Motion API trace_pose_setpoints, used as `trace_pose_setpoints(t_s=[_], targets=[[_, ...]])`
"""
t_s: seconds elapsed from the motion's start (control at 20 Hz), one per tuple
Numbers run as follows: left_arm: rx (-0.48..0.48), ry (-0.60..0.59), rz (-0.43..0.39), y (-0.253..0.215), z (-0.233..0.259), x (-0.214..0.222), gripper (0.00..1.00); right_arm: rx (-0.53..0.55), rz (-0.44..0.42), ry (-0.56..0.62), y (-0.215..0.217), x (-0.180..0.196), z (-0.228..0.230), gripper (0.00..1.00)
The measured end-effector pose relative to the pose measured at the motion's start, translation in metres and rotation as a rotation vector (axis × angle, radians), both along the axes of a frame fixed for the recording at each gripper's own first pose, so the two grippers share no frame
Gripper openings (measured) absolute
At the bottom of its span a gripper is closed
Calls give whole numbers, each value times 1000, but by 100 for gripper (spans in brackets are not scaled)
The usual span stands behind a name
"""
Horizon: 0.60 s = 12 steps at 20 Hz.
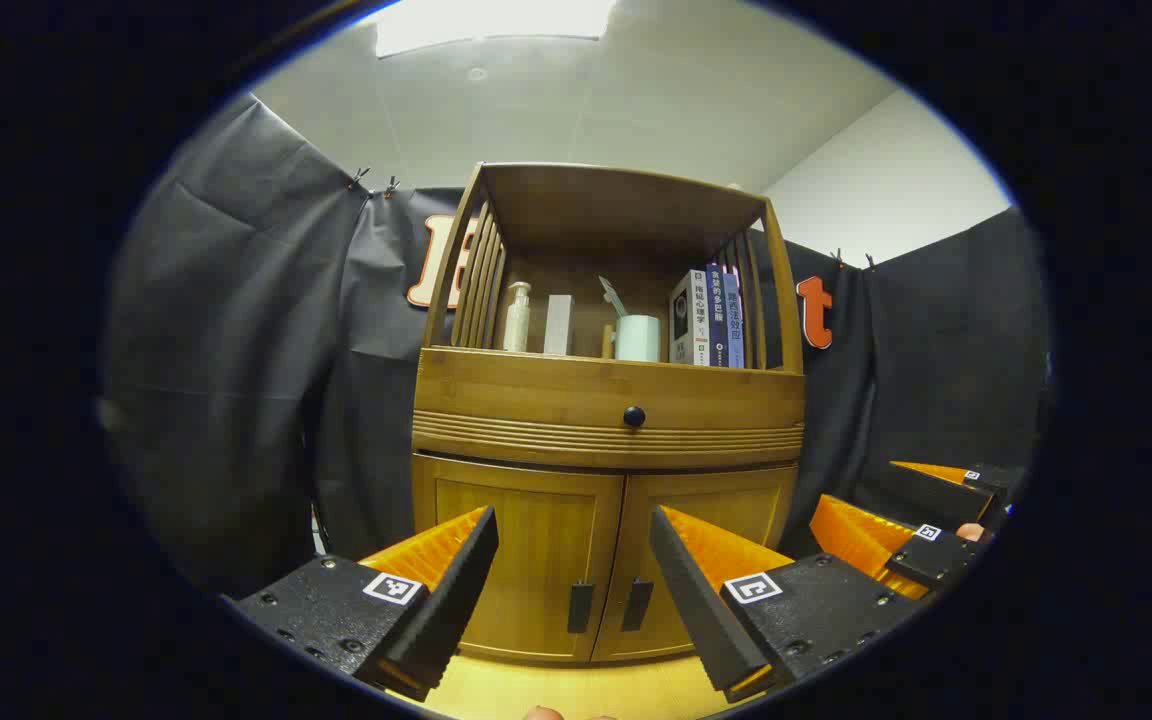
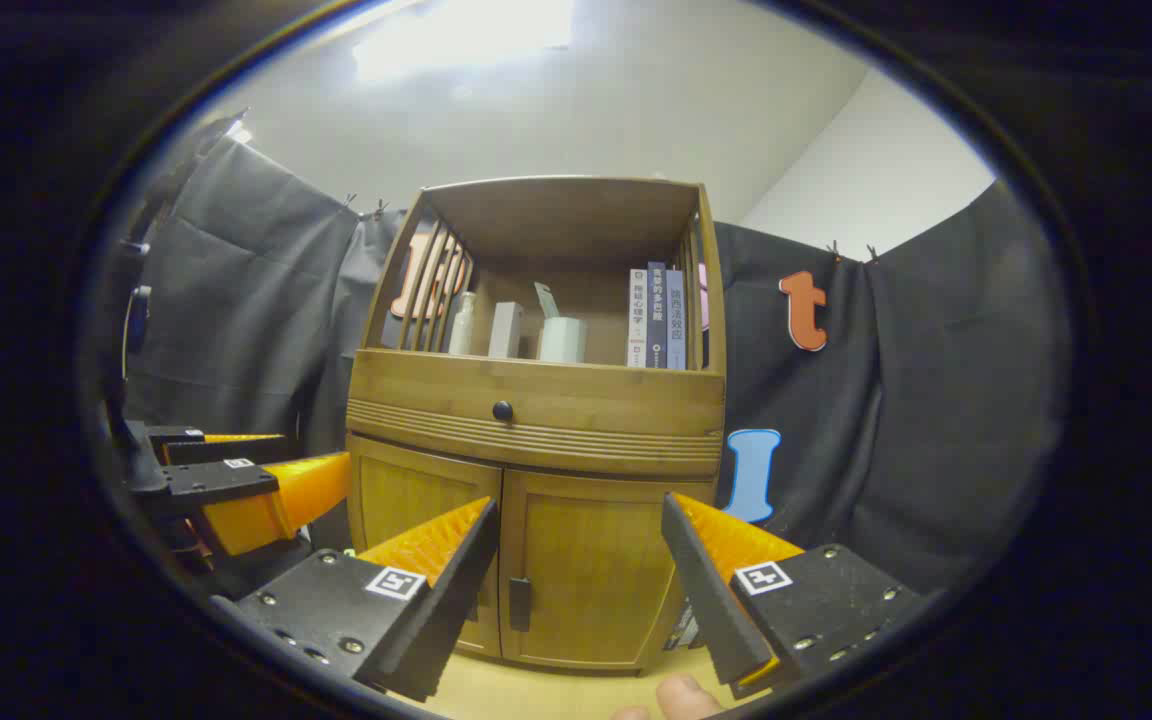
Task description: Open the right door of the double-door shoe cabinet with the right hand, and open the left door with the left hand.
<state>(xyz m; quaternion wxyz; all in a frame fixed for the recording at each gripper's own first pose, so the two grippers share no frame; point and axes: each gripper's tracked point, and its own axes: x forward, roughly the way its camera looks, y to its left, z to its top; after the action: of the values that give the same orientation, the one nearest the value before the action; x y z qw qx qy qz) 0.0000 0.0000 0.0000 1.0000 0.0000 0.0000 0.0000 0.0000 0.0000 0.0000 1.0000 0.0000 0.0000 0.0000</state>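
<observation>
While both doors (image 1: 601,560) sit closed, each tool (left (image 1: 573,590), right (image 2: 579,590)) gapes wide, holding nothing.

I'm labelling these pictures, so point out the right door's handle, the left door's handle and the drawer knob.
right door handle (image 1: 636,603), left gripper view, middle of bar.
left door handle (image 1: 580,608), left gripper view, middle of bar.
drawer knob (image 2: 502,410), right gripper view, its face.
</observation>
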Motion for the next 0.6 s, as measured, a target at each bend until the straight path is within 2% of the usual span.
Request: trace_pose_setpoints(t_s=[0.05, 0.35, 0.4, 0.45, 0.5, 0.55, 0.6], targets=[[-1, 2, 0, -1, -1, 0, 94, 1, 1, 2, 0, 0, 0, 94], [7, 0, -3, -4, 0, 3, 94, 0, 2, 15, 1, -2, 1, 94], [7, 0, -5, -4, 0, 5, 94, 0, -1, 16, 1, -2, 1, 97], [9, 0, -7, -5, -1, 4, 92, 0, -4, 16, 1, -2, 1, 94], [10, -1, -8, -5, 0, 5, 92, 1, -6, 17, 1, -2, 0, 97], [11, -3, -10, -5, 1, 7, 94, 3, -8, 20, 1, -2, 0, 94], [11, -6, -11, -5, 1, 8, 92, 5, -10, 22, 0, -1, -1, 94]])
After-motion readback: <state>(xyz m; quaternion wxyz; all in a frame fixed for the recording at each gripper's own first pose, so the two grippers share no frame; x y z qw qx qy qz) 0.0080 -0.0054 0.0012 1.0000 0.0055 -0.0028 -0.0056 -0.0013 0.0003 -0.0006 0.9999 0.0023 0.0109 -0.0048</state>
